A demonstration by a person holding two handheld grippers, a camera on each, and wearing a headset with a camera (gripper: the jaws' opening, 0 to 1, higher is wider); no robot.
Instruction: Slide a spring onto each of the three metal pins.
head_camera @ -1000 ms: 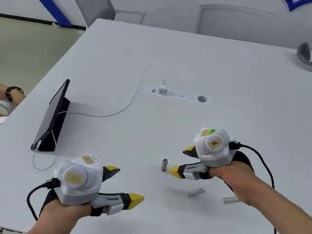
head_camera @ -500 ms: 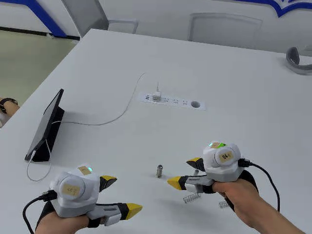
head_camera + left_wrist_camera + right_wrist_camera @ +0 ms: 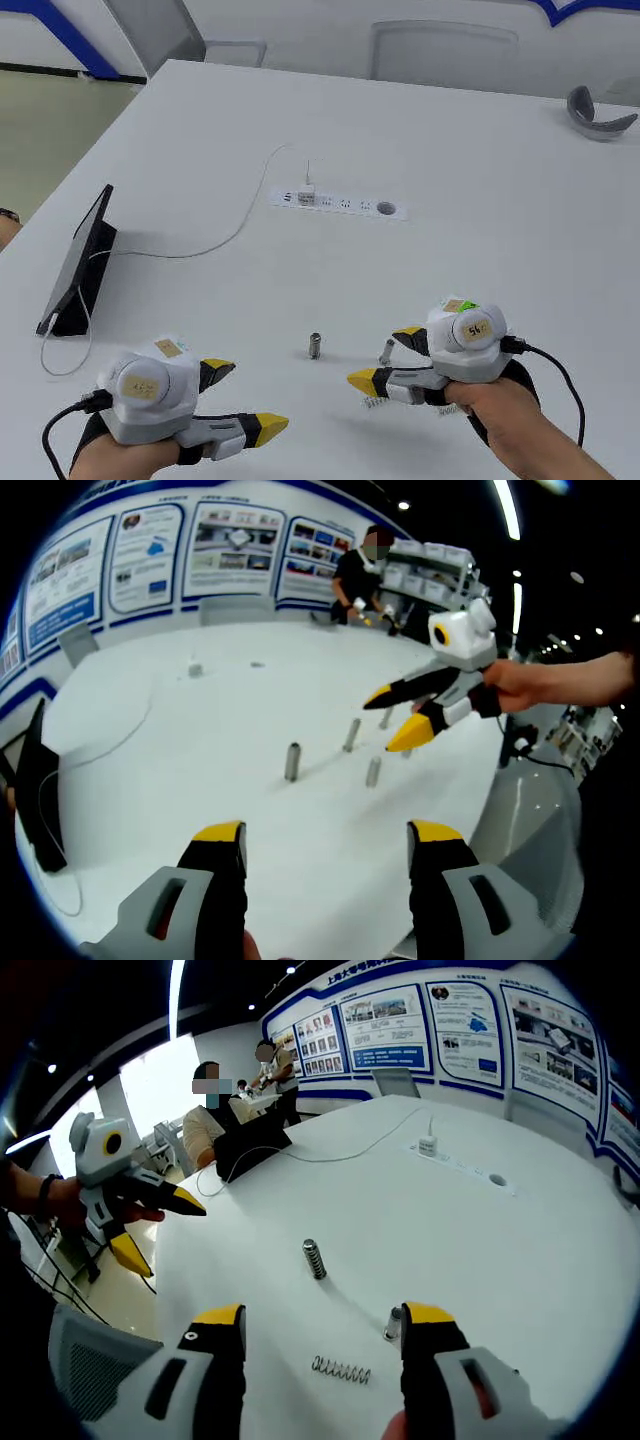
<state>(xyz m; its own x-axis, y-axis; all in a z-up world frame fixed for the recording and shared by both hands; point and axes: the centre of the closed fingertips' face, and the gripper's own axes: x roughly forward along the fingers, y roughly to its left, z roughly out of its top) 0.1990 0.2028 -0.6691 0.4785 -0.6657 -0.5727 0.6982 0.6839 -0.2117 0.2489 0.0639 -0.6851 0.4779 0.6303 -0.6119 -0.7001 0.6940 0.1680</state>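
A short metal pin (image 3: 315, 346) stands upright on the white table (image 3: 480, 220); in the right gripper view it (image 3: 315, 1258) looks ribbed, as if wrapped by a spring. A second pin (image 3: 385, 351) (image 3: 393, 1323) stands between the right gripper's fingers. A loose spring (image 3: 340, 1370) (image 3: 375, 402) lies flat just under that gripper. My right gripper (image 3: 385, 358) (image 3: 320, 1315) is open and holds nothing. My left gripper (image 3: 245, 397) (image 3: 325, 845) is open too, near the table's front edge, left of the pins (image 3: 292, 761).
A dark tablet (image 3: 75, 265) leans on its stand at the left with a cable. A white power strip (image 3: 335, 203) lies mid-table with a plugged cord. A grey curved object (image 3: 598, 110) sits at the far right. Chairs stand beyond the far edge.
The right gripper has drawn back from the first pin toward the table's front, over the loose spring. A second pin now shows between its fingers. The left gripper has barely moved.
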